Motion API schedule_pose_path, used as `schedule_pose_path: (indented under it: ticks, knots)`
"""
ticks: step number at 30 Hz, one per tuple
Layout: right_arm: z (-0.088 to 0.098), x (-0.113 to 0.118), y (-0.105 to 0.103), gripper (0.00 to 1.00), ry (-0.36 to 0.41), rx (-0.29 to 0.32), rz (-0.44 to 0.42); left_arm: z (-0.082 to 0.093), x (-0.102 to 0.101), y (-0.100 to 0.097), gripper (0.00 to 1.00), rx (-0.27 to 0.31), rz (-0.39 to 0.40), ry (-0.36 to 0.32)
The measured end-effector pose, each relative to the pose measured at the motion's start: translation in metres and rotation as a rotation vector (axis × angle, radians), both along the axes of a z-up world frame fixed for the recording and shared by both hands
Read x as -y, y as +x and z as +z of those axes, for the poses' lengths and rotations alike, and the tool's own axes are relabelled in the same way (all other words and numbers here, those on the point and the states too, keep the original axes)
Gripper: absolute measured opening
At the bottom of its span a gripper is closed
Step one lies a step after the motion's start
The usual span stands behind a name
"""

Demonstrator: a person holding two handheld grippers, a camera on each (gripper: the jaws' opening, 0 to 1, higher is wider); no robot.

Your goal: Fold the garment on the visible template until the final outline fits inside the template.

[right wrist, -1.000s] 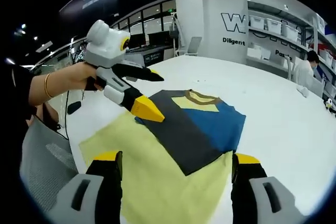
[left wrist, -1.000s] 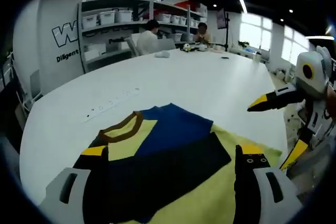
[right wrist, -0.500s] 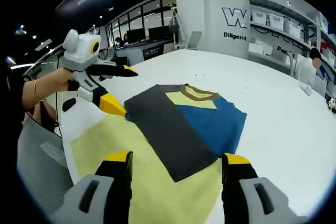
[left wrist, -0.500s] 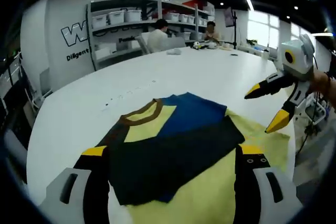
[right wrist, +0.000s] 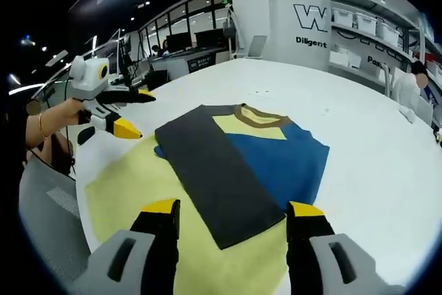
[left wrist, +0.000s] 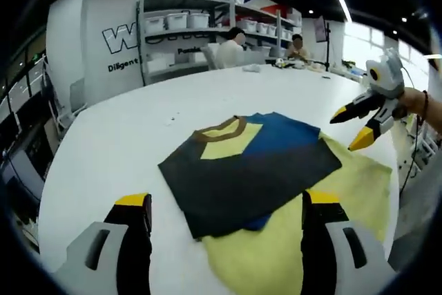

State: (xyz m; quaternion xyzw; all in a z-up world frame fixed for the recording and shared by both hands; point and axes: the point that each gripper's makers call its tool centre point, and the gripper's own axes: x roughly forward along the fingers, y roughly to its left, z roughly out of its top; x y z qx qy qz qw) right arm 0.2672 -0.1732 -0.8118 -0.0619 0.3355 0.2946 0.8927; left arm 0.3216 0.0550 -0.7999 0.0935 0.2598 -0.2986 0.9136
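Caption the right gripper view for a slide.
Folded shirt on yellow template, both grippers open and clear.

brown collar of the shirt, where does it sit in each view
Left gripper view: the brown collar sits just above centre, at the far edge of the folded garment, curving over the yellow chest panel.
Right gripper view: the brown collar sits right of centre, at the garment's far edge.
Shared landmark: the yellow template lying under the garment on the white table.
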Motion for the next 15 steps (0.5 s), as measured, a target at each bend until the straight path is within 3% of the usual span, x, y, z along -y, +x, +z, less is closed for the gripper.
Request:
schedule_pose_path:
  ticks: [9, 15]
  knots:
    - [-0.018, 0.007, 0.01, 0.52, -0.015, -0.03, -0.025, -0.035, -0.033, 0.004, 0.59, -0.036, 0.052, 0.074]
    - [-0.029, 0.016, 0.018, 0.49, -0.041, -0.048, -0.041, -0.051, -0.041, 0.004, 0.42, -0.072, 0.064, 0.073]
